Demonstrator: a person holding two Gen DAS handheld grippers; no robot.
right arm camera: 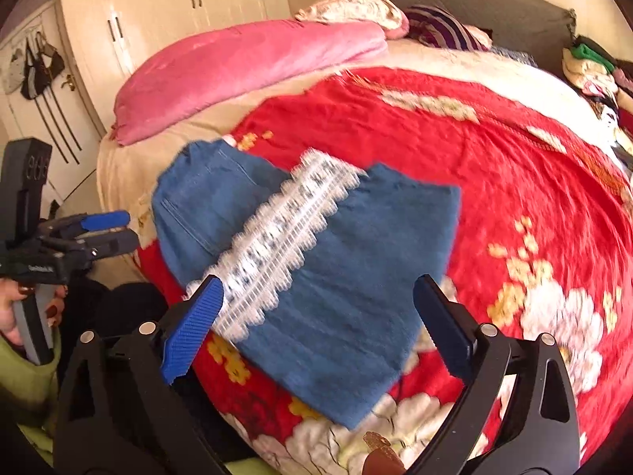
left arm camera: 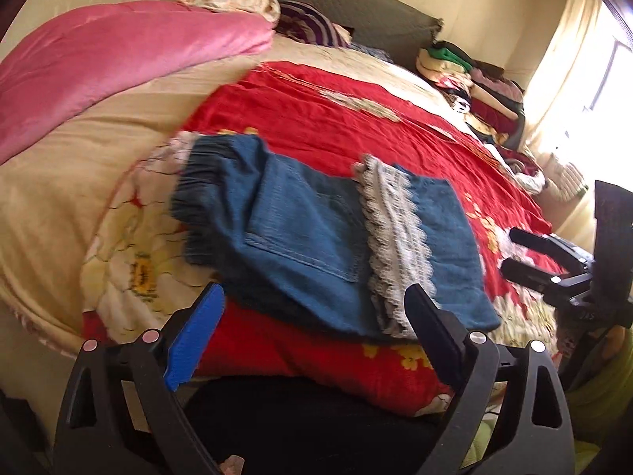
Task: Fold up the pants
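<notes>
Left gripper (left arm camera: 316,308): jaws spread wide, nothing between them, hanging over the near edge of the bed (left arm camera: 51,182), fingertips just short of the pants (left arm camera: 300,237). Seen from the right wrist, this same gripper sits at the left of the picture, a hand (right arm camera: 16,308) wrapped round its handle.

Right gripper (right arm camera: 318,301): likewise released, jaws wide apart, above the near end of the pants without touching them. No cloth in either grip.

Pants: blue denim, folded into a compact bundle, lying on the red floral blanket (left arm camera: 356,126) close to the near edge of the bed. Elastic waistband toward the left side of the bed, a back pocket facing up. A band of white lace trim (left arm camera: 395,237) crosses the top layer; the folded-over blue panel lies on the right of it.

Farther in: blanket runs on across the middle of the bed. A pink quilt (left arm camera: 99,67) is heaped along the far-left side. At the head, a cream patterned pillow (left arm camera: 233,0) and a purple striped one (left arm camera: 312,25) against a grey headboard (left arm camera: 376,19).

Far-right edge: a stack of mixed clothes (left arm camera: 474,87). Beyond the bed, cream wardrobe doors (right arm camera: 178,12).
</notes>
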